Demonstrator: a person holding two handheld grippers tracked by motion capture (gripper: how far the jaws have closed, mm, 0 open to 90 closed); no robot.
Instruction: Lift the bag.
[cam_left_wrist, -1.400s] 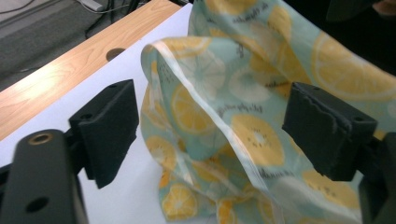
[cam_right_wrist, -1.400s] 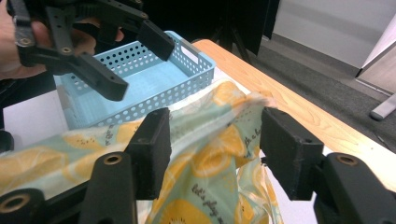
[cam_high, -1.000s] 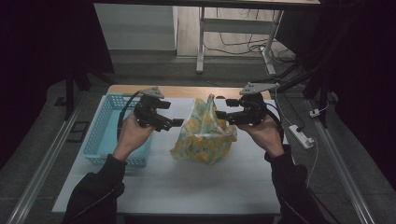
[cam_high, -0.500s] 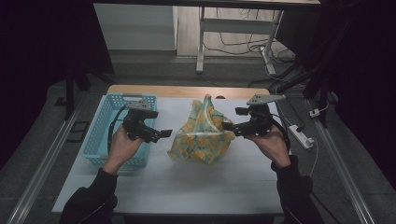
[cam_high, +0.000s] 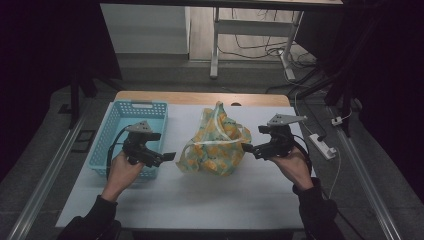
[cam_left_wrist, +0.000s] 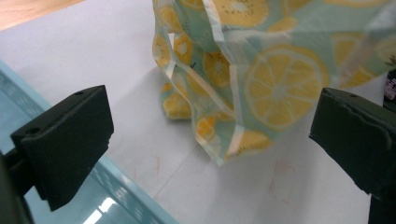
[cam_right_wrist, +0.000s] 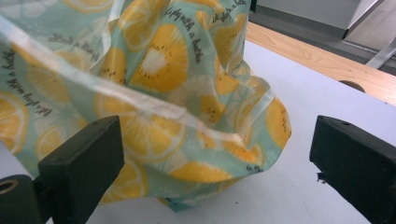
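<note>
Blue basket (cam_high: 127, 135) left of bag (cam_high: 216, 145)

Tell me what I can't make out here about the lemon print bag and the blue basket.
- Bag contents: hidden by its printed film in all three views.
- Bag top: cut off by the upper edge in both gripper views.
- Basket floor, near end: covered by the left gripper and hand in the high view.
- Bag lettering: too small to read fully.

Bag (cam_right_wrist: 154, 93) cut off (top edge).
</note>
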